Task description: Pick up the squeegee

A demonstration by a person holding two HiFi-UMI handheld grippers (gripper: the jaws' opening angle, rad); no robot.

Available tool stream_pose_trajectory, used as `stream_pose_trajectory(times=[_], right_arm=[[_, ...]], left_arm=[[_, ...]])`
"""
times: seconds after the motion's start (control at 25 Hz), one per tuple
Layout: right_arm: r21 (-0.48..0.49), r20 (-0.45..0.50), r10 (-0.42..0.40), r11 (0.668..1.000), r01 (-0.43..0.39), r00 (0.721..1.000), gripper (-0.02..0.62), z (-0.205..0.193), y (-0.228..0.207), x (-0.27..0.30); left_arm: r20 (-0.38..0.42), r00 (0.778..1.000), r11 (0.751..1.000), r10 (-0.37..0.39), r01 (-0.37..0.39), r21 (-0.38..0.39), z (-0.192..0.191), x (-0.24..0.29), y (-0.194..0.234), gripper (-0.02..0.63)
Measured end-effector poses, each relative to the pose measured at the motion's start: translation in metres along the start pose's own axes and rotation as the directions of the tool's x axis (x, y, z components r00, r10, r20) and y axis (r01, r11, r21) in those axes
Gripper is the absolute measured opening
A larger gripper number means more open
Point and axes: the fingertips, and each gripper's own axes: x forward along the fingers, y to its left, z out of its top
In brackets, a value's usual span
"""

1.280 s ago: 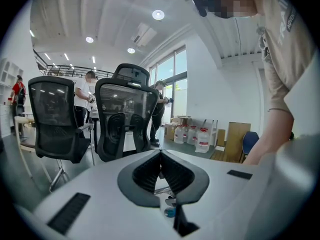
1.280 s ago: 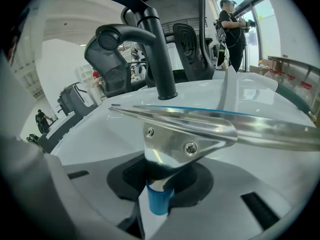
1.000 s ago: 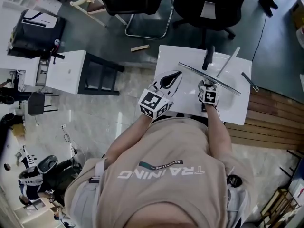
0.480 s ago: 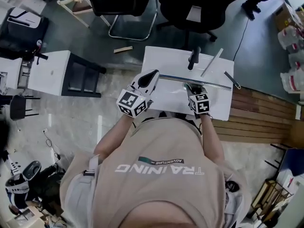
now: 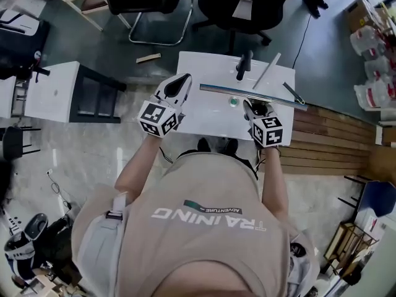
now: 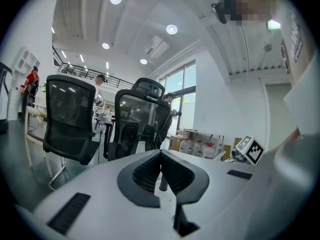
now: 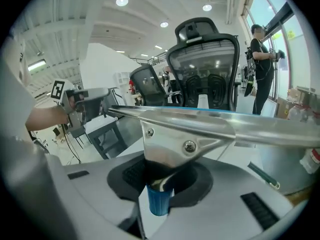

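Over table (image 5: 199, 117), squeegee (image 5: 238, 92) blade crosswise (handle in right gripper (image 5: 252, 106)).

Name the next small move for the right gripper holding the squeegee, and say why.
Probably lift the squeegee a little higher, kept level, with the right gripper clamped. Its jaws pinch only the blue handle, the long blade juts out to both sides, and a black-handled tool and a metal rod lie on the table nearby.

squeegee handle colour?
The squeegee handle is blue. It shows best in the right gripper view, below the bare metal blade holder.
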Motion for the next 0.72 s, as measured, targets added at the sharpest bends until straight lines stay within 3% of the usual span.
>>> stream_pose_trajectory(times=[0.32,0.56,0.72], right_arm=[[-0.085,0.147,0.008,0.996,0.005,0.989,0.102,0.091,-0.010,-0.066],[-0.113,0.207,0.045,0.993,-0.022,0.977,0.101,0.143,-0.013,-0.105],[-0.165,0.217,0.044,0.986,-0.008,0.975,0.102,0.162,-0.014,-0.118]], left_arm=[[0.023,0.998,0.998,0.060,-0.060,0.022,0.015,0.010,-0.012,0.012],[0.076,0.997,1.000,0.028,-0.029,0.006,0.044,0.032,-0.043,0.012],[0.054,0.998,1.000,0.012,-0.012,0.010,0.053,0.047,-0.058,0.012]])
